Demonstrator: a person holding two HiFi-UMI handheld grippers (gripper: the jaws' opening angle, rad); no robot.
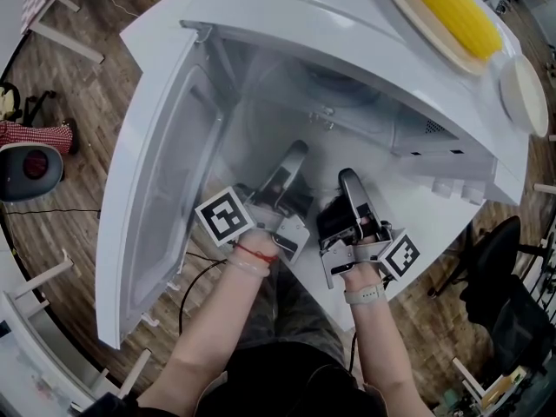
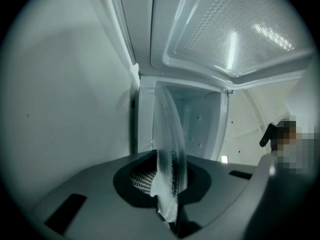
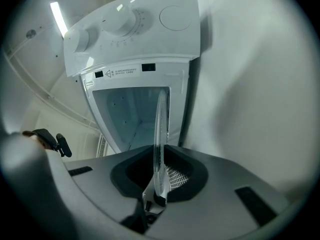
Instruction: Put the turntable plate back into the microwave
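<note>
The head view is bright and even; inside the microwave (image 1: 287, 111) I see only soft grey shadow. Both gripper views bend strongly and turn black at the corners. In the right gripper view a lamp strip (image 3: 58, 18) glares. In the left gripper view the turntable plate (image 2: 170, 144) looks smeared, unsharp.
</note>
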